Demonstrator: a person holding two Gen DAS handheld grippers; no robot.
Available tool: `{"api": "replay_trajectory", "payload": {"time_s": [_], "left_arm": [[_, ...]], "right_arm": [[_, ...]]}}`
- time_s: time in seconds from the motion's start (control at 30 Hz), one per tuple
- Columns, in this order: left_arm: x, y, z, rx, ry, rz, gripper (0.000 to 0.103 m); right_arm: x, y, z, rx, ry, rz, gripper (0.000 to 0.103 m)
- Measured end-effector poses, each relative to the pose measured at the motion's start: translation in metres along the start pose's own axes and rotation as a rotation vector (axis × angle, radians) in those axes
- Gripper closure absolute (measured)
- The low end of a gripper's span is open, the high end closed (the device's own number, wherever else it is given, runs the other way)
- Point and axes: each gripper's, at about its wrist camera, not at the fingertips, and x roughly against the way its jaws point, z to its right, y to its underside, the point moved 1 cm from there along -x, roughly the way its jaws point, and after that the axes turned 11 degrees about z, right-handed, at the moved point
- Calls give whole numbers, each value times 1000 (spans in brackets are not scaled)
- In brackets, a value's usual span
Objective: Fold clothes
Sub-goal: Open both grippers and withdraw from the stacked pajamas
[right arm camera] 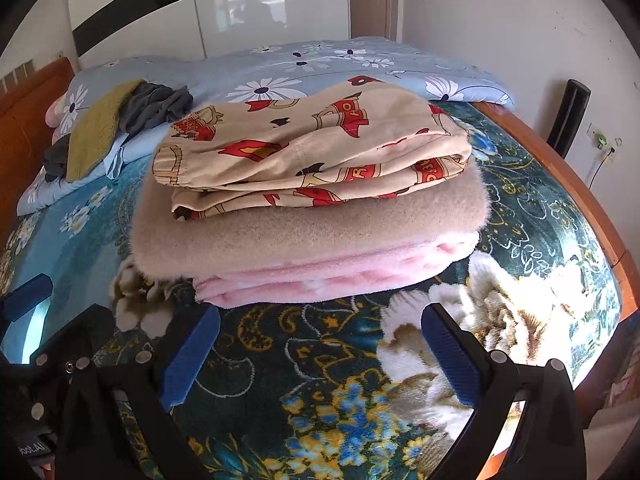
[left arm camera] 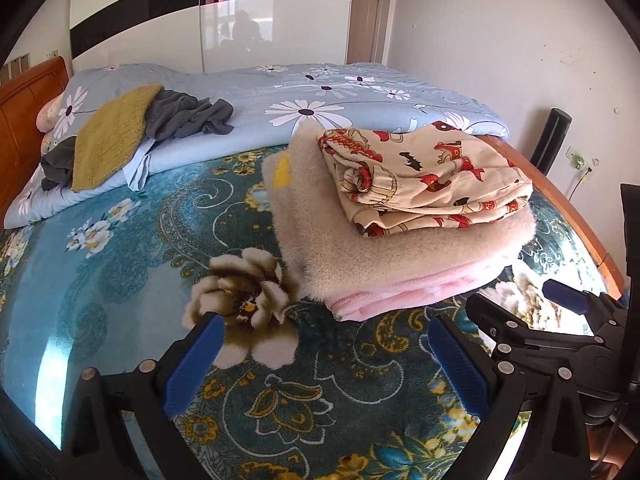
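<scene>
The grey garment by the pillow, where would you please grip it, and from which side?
Grip the grey garment at its loose bunched end trailing onto the quilt, coming from the foot of the bed; its other end is tucked under the yellow knit.

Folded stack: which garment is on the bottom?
The pink fleece, flat on the floral bedspread. The beige fuzzy piece lies on it, and the cartoon-print garment is on top.

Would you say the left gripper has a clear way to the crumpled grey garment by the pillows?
Probably yes: the left gripper is open and empty, and only bare bedspread lies between it and the grey garment; the folded stack sits off to the right.
</scene>
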Motion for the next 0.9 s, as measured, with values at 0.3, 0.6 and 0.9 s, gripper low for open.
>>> {"api": "replay_trajectory", "payload": {"time_s": [0.3, 0.6, 0.9], "left_arm": [[-7, 5, -4, -17, 18, -6, 0], [-14, 11, -15, 0, 33, -21, 0], [-23, 15, -32, 53, 59, -42, 0]], "right_arm": [[-3, 1, -1, -2, 20, -20, 2], [-8, 2, -10, 28, 40, -58, 2], [-17, 2, -24, 45, 67, -110, 2]]}}
